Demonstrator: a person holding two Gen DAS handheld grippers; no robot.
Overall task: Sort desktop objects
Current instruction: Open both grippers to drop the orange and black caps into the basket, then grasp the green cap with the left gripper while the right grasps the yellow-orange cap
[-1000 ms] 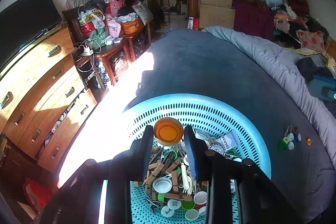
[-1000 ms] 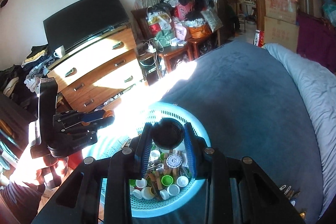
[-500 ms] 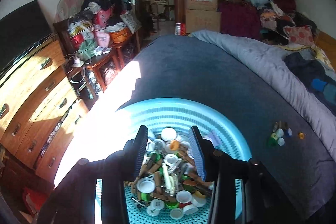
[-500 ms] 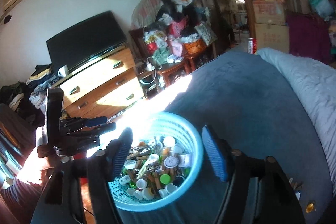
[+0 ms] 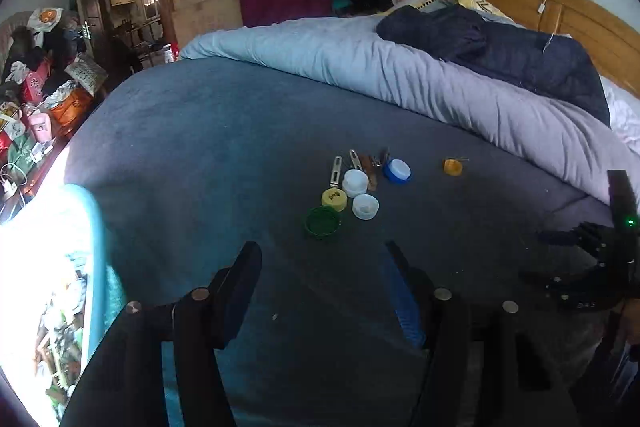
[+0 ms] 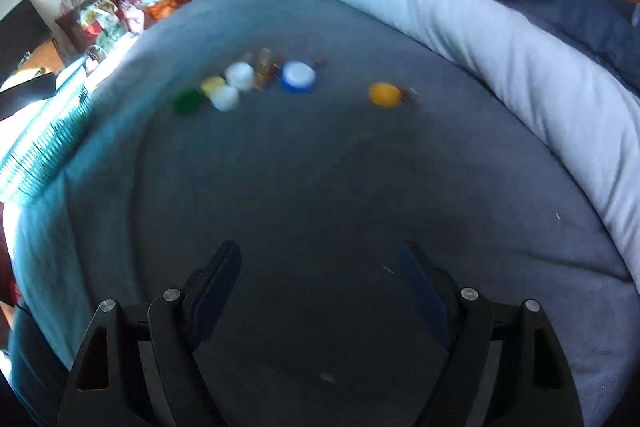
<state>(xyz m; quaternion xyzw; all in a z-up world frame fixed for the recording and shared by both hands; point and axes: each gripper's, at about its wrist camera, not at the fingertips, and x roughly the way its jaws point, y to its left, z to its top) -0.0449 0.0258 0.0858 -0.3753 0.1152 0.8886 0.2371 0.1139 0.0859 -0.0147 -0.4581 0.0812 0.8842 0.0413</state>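
Observation:
A cluster of bottle caps lies on the dark blue bedspread: a green cap [image 5: 322,222], a yellow cap [image 5: 334,199], two white caps [image 5: 355,182], a blue cap [image 5: 397,171] and an orange cap [image 5: 453,167] off to the right. Metal clips [image 5: 337,171] lie behind them. My left gripper [image 5: 320,247] hovers just short of the green cap, its jaws opening with nothing between them. My right gripper [image 6: 319,247] stands open and empty, well short of the blurred blue cap [image 6: 298,77] and orange cap [image 6: 385,94].
The turquoise basket [image 5: 96,227] full of caps and clips sits at the left edge in bright sun, also visible as the basket [image 6: 40,147] in the right wrist view. A rolled grey-blue duvet [image 5: 440,83] borders the bedspread behind. The right gripper's black body [image 5: 600,267] shows at the right edge.
Both grippers held caps over the basket, orange in the left and black in the right. They let go, opened, and swung right and down to the caps on the bedspread.

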